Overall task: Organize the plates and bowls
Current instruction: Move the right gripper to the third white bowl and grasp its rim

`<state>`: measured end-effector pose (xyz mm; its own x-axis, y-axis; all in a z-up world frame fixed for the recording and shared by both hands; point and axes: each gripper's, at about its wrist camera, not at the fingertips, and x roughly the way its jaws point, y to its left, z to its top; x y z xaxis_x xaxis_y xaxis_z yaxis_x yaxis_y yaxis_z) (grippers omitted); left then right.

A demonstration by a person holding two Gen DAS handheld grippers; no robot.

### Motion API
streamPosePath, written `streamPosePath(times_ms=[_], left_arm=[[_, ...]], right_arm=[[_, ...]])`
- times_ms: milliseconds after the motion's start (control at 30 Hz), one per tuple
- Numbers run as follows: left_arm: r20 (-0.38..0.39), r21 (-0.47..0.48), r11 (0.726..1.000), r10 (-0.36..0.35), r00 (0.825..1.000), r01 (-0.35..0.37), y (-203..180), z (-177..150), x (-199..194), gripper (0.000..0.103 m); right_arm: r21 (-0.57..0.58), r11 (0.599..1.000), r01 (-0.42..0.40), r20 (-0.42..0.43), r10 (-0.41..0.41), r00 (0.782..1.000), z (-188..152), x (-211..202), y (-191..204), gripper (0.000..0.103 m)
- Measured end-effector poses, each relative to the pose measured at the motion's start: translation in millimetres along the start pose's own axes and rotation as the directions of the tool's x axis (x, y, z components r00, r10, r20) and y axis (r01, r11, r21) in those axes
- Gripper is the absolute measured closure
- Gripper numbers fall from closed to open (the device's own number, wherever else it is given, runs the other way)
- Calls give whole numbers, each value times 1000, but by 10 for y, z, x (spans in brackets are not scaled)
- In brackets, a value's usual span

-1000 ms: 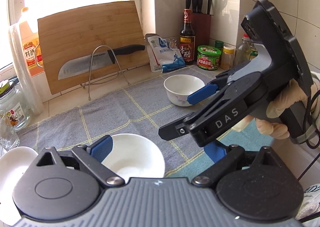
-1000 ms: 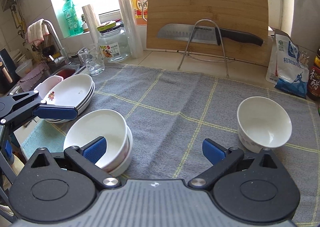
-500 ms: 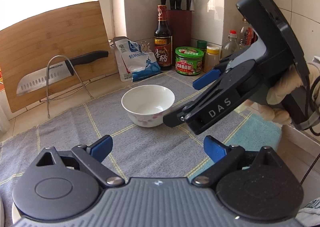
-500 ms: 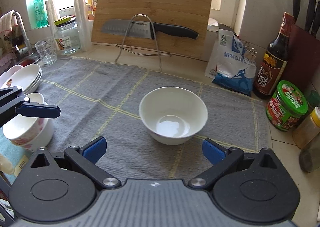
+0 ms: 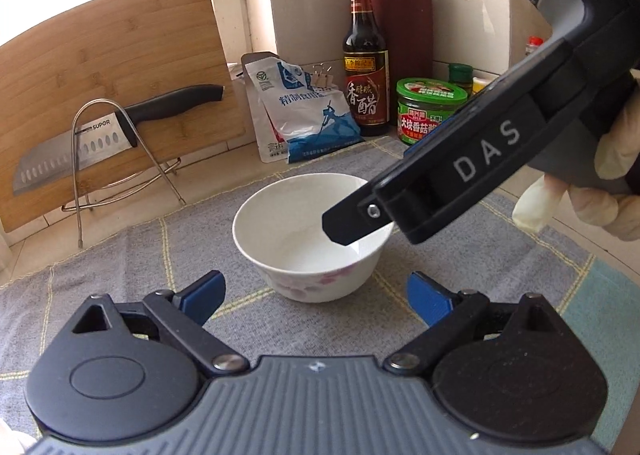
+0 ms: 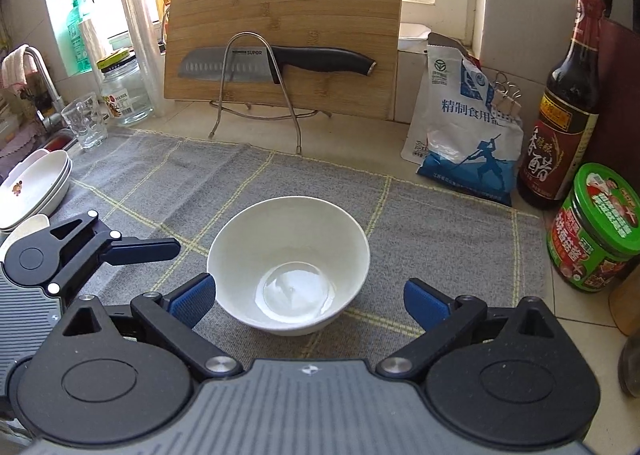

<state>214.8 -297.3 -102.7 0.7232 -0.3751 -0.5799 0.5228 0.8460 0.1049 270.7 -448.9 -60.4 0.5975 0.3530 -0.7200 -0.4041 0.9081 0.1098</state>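
Note:
A white bowl (image 5: 308,243) with a pink flower print stands alone on the grey checked cloth (image 5: 120,263). My left gripper (image 5: 316,299) is open, and the bowl sits just ahead of its blue pads. My right gripper (image 5: 380,191) comes in from the right, held by a gloved hand, with one black finger over the bowl's right rim. In the right wrist view the bowl (image 6: 288,267) lies between the wide-open fingers of the right gripper (image 6: 310,303), with the pads apart from its wall. The left gripper (image 6: 120,251) hovers at its left.
A stack of white plates (image 6: 36,187) and another bowl (image 6: 28,225) sit at the far left by the sink. At the back stand a cutting board (image 6: 288,23), a knife on a wire rack (image 6: 256,63), a salt bag (image 6: 464,127), a vinegar bottle (image 6: 568,115) and a green-lidded jar (image 6: 596,227).
Both grippers have swung right, away from the stacked bowls and plates, and closed in on the lone bowl. Both sets of jaws stay as wide as before.

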Motion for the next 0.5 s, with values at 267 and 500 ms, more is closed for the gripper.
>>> streamPosePath(times_ms=[267, 500], left_arm=[[-10, -16, 1000, 0, 1000, 0, -21, 24, 200, 7], [-17, -9, 1000, 6, 1000, -6, -2, 18, 276, 8]], right_arm=[[-2, 999, -49, -44, 49, 998, 168, 292, -138, 14], [-12, 997, -83, -83, 81, 993, 239, 465, -153, 27]])
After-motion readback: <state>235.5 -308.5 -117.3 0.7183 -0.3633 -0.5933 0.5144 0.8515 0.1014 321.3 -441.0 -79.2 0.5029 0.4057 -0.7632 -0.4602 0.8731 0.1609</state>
